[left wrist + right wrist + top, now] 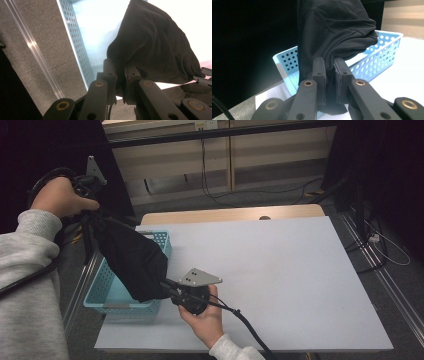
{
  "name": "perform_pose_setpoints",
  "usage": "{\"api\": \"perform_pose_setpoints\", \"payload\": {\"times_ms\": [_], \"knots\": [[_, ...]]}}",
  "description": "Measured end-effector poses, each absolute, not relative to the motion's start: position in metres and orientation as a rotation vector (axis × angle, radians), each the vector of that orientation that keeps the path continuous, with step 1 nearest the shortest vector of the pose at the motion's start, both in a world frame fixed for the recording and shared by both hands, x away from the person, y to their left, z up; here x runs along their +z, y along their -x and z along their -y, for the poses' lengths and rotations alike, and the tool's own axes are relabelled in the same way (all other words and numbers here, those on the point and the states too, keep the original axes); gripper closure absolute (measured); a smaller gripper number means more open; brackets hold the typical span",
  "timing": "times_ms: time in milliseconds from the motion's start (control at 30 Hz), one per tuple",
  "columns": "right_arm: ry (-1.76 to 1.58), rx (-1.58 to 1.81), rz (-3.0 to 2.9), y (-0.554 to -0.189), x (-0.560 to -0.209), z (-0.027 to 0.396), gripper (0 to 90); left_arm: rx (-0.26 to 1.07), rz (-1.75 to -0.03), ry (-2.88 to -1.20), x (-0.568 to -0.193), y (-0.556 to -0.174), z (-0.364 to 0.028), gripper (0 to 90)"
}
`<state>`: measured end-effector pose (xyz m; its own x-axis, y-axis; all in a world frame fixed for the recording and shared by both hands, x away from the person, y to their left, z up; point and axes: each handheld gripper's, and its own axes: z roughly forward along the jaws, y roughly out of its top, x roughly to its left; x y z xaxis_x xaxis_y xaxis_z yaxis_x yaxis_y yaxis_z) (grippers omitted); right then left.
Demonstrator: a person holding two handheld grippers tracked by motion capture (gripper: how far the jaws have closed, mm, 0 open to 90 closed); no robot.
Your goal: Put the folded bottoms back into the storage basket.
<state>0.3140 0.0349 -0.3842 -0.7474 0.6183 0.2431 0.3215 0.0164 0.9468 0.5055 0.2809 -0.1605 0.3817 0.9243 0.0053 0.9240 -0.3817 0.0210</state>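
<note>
A black cloth hangs stretched between my two grippers, over a light blue perforated basket at the table's left edge. My left gripper is raised at the upper left, beyond the table's edge, and is shut on the cloth's upper end. My right gripper sits low by the basket's near right corner, shut on the cloth's lower end. In the right gripper view the cloth drapes across the basket. In the left gripper view the basket's wall runs below the cloth.
The white table top spreads to the right of the basket. A wooden strip borders its far edge. Grey carpet floor with cables lies to the right, and a metal rail runs along the floor at the left.
</note>
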Motion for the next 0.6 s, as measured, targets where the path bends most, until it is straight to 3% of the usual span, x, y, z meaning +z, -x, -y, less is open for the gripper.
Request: {"api": "perform_pose_setpoints", "payload": {"times_ms": [600], "knots": [[-0.980, 1.797, -2.060, -0.320, -0.390, -0.050, 81.3, 0.042, -1.734, -2.585, -0.168, -0.517, -0.286, 83.3]]}}
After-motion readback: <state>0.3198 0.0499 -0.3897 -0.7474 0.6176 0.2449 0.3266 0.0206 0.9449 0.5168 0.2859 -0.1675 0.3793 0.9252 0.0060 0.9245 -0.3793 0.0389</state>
